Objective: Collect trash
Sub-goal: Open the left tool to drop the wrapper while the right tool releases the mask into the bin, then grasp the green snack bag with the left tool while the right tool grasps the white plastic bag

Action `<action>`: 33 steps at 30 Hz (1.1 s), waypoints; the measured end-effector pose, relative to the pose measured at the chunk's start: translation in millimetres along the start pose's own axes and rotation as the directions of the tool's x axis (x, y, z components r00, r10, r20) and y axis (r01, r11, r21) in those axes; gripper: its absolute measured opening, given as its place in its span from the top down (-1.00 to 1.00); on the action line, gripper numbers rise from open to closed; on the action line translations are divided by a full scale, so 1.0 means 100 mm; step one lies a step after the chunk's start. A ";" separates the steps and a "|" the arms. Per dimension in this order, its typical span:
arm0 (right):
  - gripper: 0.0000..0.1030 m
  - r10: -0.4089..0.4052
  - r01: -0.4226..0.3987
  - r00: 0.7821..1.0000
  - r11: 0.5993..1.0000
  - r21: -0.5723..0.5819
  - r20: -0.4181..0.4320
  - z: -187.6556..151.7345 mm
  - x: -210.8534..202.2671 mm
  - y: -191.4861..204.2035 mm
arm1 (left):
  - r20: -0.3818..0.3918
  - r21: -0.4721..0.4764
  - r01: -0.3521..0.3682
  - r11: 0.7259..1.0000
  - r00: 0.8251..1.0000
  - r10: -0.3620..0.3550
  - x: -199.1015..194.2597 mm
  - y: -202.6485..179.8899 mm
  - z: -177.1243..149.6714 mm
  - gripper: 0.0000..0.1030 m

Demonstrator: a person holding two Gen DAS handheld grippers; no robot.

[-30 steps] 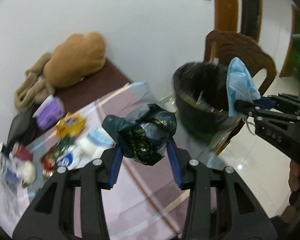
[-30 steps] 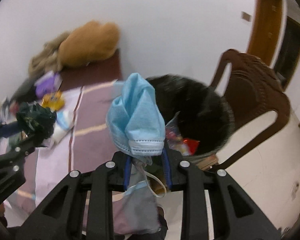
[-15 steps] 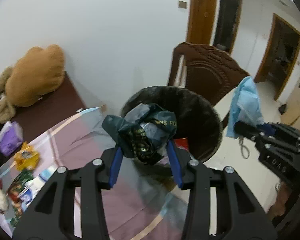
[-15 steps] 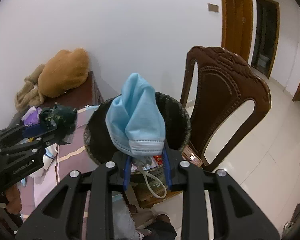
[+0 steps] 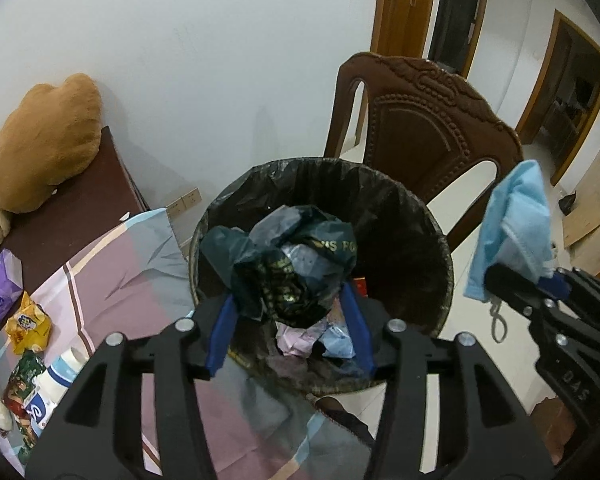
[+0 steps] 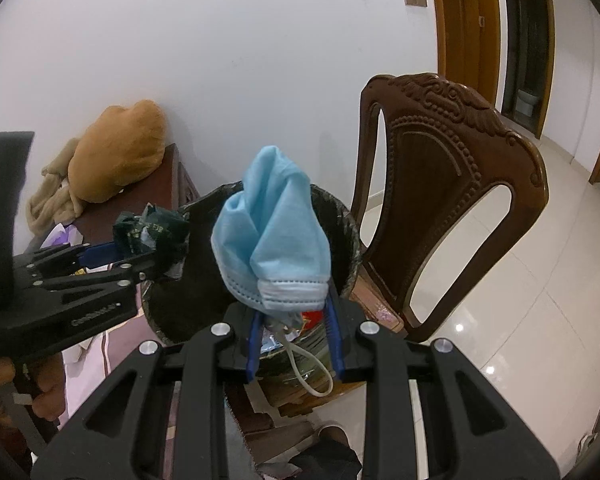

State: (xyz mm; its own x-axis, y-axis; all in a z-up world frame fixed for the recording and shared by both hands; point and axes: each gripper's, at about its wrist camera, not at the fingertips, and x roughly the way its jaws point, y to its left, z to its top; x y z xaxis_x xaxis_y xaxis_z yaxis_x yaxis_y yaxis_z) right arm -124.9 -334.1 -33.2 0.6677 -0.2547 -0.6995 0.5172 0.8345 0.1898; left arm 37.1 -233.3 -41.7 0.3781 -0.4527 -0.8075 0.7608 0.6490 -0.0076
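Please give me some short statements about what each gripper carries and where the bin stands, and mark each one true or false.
1. The right gripper grips a blue face mask. True.
2. The left gripper has a yellow snack packet between its fingers. False: a crumpled dark plastic bag.
3. The trash bin is lined with black plastic. True.
4. The bin is empty. False: wrappers lie inside.
5. A carved wooden chair stands behind the bin. True.
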 end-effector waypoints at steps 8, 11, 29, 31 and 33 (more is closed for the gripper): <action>0.46 0.015 -0.015 1.000 1.000 -0.001 -0.008 0.05 0.08 0.00 | 0.037 0.031 -0.093 0.995 0.995 0.091 -0.05 -0.04 0.05 -0.72; 0.46 0.029 -0.029 0.999 0.999 -0.014 -0.014 0.08 0.12 0.08 | 0.053 0.045 -0.131 0.990 0.990 0.129 -0.13 -0.01 0.02 -0.75; -0.51 0.081 -0.088 0.994 0.991 -0.104 -0.069 0.24 0.34 0.78 | -0.180 -0.354 -0.469 0.809 0.883 0.433 -0.56 1.81 -1.09 -0.76; -0.51 0.118 -0.126 0.991 0.980 -0.154 -0.064 0.22 0.31 1.03 | -0.236 -0.396 -0.545 0.739 0.838 0.491 -0.62 2.18 -1.37 -0.76; -0.51 0.160 -0.177 0.982 0.962 -0.209 -0.096 0.15 0.34 1.36 | -0.283 -0.427 -0.569 0.702 0.822 0.494 -0.68 2.46 -1.63 -0.61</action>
State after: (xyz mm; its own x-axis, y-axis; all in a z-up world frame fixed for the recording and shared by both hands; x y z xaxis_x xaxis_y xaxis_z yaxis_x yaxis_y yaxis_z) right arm -23.9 -236.0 -20.8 0.6872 -0.0694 -0.7232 0.2673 0.9497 0.1629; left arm 112.8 56.8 -84.6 0.5373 0.1217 -0.8346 0.0937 0.9748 0.2025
